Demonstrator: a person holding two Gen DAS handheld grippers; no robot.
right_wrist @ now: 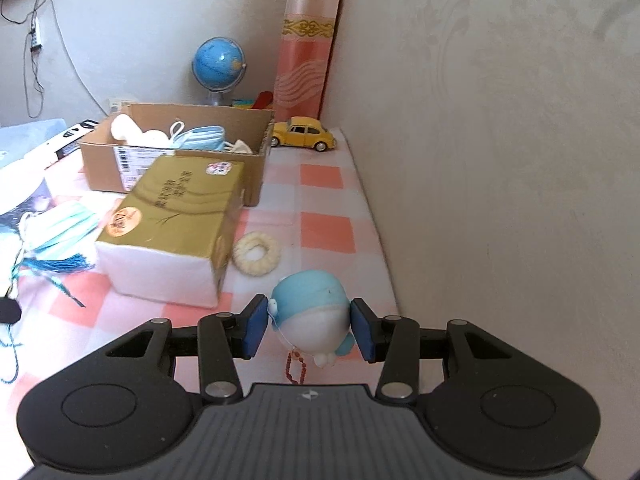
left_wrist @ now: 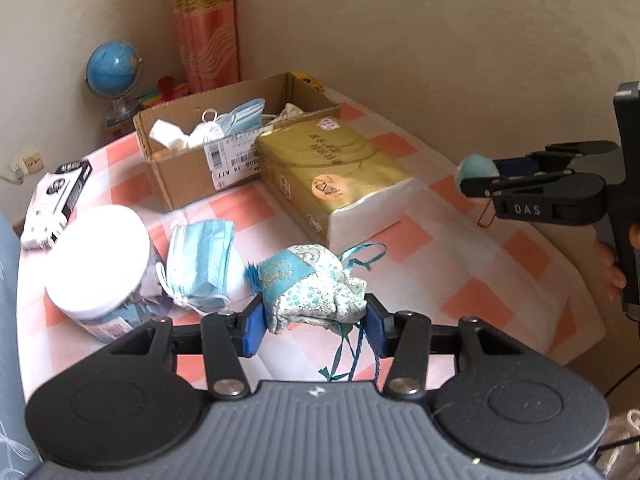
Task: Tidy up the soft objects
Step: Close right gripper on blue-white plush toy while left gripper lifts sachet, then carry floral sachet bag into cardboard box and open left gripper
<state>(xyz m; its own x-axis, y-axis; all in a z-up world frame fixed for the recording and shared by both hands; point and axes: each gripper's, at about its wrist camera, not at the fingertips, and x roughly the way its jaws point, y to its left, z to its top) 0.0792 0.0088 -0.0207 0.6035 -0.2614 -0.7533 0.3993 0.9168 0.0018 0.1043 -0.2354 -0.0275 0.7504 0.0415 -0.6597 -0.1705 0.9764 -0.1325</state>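
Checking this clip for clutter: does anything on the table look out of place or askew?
Mostly the white-lidded jar: it lies tipped on its side beside the loose face masks. The yellow toy car is a hard item among soft ones.

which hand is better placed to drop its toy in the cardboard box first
Probably left: its gripper, shut on the fabric sachet, faces the cardboard box unobstructed; the tissue pack fronts the right.

Pink-and-white checked table (left_wrist: pixel 432 280) set into a wall corner. On it: cardboard box (left_wrist: pixel 192 168) at 11 o'clock, gold tissue pack (left_wrist: pixel 340 176) touching its front, white-lidded jar (left_wrist: pixel 100 264) at 9 o'clock beside a face-mask stack (left_wrist: pixel 200 260), woven ring (right_wrist: pixel 256 254) beside the pack, yellow toy car (right_wrist: pixel 304 134) at 12 o'clock
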